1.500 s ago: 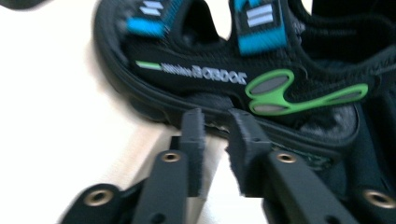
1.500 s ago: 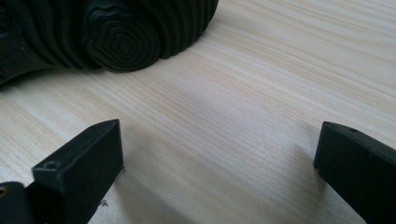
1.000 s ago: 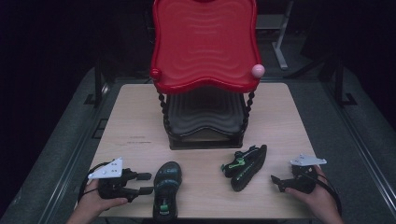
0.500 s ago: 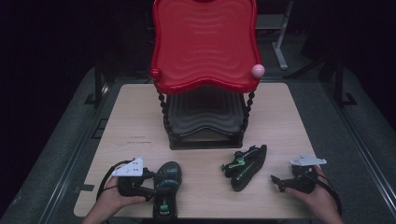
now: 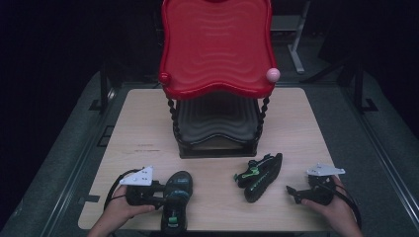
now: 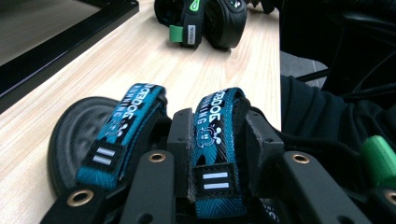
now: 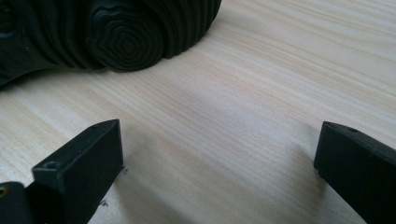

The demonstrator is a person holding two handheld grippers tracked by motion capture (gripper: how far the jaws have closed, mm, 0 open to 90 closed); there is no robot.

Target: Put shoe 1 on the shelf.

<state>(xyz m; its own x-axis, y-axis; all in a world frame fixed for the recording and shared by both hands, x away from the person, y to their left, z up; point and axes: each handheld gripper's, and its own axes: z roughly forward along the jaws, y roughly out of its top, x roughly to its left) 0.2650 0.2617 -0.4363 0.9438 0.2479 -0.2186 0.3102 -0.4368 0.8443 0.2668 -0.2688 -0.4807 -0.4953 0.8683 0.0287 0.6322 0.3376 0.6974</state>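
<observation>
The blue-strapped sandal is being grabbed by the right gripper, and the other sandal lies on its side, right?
Not quite: the left gripper grips the blue-strapped sandal, its jaws just closing on a strap, as the left gripper view shows. The other sandal does lie on its side.

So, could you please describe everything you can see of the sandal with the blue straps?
The sandal with the blue straps is dark, with a black ridged sole and two teal woven straps bearing white lettering and small black patches with white bars. It lies sole-down at the near edge of the wooden table, toe pointing away. The left gripper has just been closing: its fingers sit on either side of one strap and look pressed against it.
</observation>
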